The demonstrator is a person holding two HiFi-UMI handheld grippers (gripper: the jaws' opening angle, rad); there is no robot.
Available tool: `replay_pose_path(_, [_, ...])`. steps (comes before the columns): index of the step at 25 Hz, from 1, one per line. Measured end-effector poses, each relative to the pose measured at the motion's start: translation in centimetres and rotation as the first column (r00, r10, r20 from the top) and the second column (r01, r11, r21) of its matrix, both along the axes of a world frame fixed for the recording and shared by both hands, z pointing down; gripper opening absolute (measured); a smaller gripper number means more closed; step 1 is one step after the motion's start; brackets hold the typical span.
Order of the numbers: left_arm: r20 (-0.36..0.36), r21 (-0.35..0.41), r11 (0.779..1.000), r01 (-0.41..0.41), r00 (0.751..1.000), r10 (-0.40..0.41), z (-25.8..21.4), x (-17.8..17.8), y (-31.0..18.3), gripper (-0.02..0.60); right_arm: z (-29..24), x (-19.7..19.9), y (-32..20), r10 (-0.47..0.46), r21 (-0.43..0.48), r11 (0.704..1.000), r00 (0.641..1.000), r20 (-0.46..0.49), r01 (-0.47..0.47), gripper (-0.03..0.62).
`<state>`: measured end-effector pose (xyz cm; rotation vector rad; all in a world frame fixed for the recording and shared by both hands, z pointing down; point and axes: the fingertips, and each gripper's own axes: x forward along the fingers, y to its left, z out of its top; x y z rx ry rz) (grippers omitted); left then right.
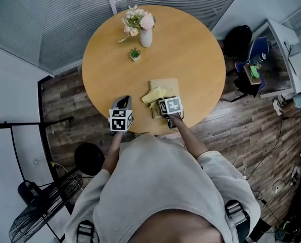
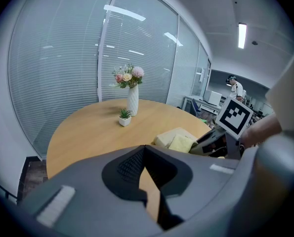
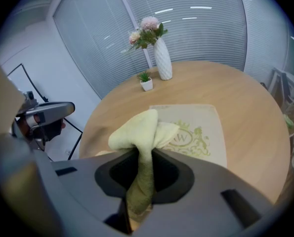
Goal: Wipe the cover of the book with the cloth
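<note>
Book (image 1: pixel 166 83): lies flat on the desk (image 1: pixel 185 49), close to its near edge, just ahead of the right tongs (image 1: pixel 162 100).
Cloth (image 3: pixel 137 127): yellow, bunched over the book's near left corner.
Right tongs: clamped on the cloth.
Left tongs (image 2: pixel 146 149): tips together, holding nothing, over the desk's near edge, left of the book and apart from it.

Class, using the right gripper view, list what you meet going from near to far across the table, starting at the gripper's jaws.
cloth → book → small potted plant → white vase of flowers
</note>
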<state>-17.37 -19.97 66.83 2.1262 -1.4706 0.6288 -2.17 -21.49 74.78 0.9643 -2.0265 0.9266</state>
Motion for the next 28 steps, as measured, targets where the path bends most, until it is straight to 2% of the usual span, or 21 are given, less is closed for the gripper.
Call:
replay_pose_path(15, [-0.003,-0.002,1.000,-0.013,1.000,0.013,0.1,0.5,0.0,0.009,0.0,1.1,-0.2,0.008,-0.005,1.000,1.000,-0.006,-0.008,0.069])
replay_pose_path(28, [-0.005,-0.003,0.999,-0.046,0.999,0.046,0.3,1.9,-0.2,0.009,0.0,4.0,-0.5,0.047,0.002,0.999,0.999,-0.025,-0.047,0.069])
